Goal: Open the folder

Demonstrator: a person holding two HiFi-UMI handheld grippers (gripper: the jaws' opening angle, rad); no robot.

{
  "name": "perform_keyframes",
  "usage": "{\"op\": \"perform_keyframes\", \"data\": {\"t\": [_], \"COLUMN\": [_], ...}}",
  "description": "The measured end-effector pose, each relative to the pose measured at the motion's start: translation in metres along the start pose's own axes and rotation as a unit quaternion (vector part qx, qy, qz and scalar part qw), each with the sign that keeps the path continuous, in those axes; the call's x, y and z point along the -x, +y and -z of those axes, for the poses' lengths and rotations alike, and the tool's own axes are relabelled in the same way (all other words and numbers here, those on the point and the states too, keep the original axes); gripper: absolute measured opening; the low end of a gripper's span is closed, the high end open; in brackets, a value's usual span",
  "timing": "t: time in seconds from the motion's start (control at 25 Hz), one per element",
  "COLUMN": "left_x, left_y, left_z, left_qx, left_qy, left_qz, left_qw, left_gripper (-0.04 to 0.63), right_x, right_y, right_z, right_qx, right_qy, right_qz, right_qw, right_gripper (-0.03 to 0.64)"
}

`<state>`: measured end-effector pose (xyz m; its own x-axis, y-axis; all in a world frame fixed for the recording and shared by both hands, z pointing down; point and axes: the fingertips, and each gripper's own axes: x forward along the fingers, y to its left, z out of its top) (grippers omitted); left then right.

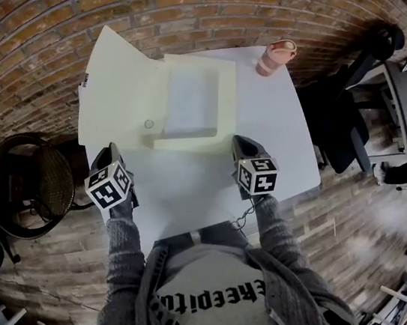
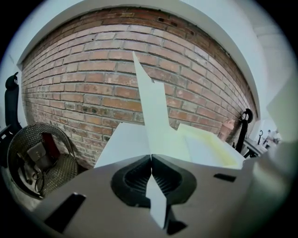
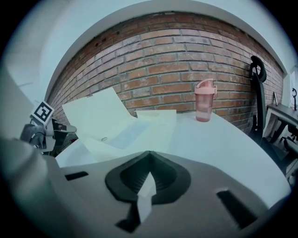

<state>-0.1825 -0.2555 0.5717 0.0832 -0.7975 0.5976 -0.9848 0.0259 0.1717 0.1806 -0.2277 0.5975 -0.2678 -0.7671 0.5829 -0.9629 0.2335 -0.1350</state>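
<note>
One pale yellow folder (image 1: 204, 116) lies open on the desk (image 1: 277, 147), just ahead of both tools. Its cover (image 1: 113, 88) is raised, pinched by the left hand-held gripper (image 1: 110, 149), and white sheets (image 1: 191, 103) lie inside. The right hand-held gripper (image 1: 240, 140) is closed and empty. A pink bottle (image 1: 275, 56) stands beyond it.

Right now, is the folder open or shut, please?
Open. The folder lies bared; the left gripper holds its cover upright.

I'm seeing an office-like room: brick wall (image 1: 187, 1), white tabletop (image 1: 283, 138), black swivel chair (image 1: 341, 122), another desk (image 1: 404, 94) alongside.
</note>
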Motion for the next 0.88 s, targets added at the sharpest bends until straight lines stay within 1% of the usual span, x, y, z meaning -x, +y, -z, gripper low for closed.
{"op": "perform_keyframes", "data": {"t": [0.16,0.36,0.44,0.64,0.88], "left_x": [0.008,0.015,0.018,0.024,0.032], "left_y": [-0.01,-0.023,-0.03,-0.045,-0.062], "left_z": [-0.007,-0.016,-0.019,-0.025,-0.027], "left_qx": [-0.018,-0.067,-0.082,-0.091,-0.11], "left_qy": [-0.029,-0.062,-0.069,-0.081,-0.089], "left_qz": [0.01,0.014,0.022,0.05,0.069], "left_qw": [0.9993,0.9958,0.994,0.9913,0.9876], "left_gripper": [0.012,0.012,0.012,0.014,0.025], "right_x": [0.002,0.009,0.012,0.019,0.031], "right_y": [0.001,0.006,0.008,0.014,0.022], "right_z": [-0.003,-0.011,-0.015,-0.021,-0.033], "right_qx": [0.001,-0.003,-0.003,0.001,0.003], "right_qy": [0.003,-0.015,-0.021,-0.033,-0.058], "right_qz": [0.004,0.005,0.004,0.0,-0.008], "right_qw": [1.0,1.0,1.0,0.999,0.998], "right_gripper": [0.003,0.003,0.003,0.003,0.003]}}
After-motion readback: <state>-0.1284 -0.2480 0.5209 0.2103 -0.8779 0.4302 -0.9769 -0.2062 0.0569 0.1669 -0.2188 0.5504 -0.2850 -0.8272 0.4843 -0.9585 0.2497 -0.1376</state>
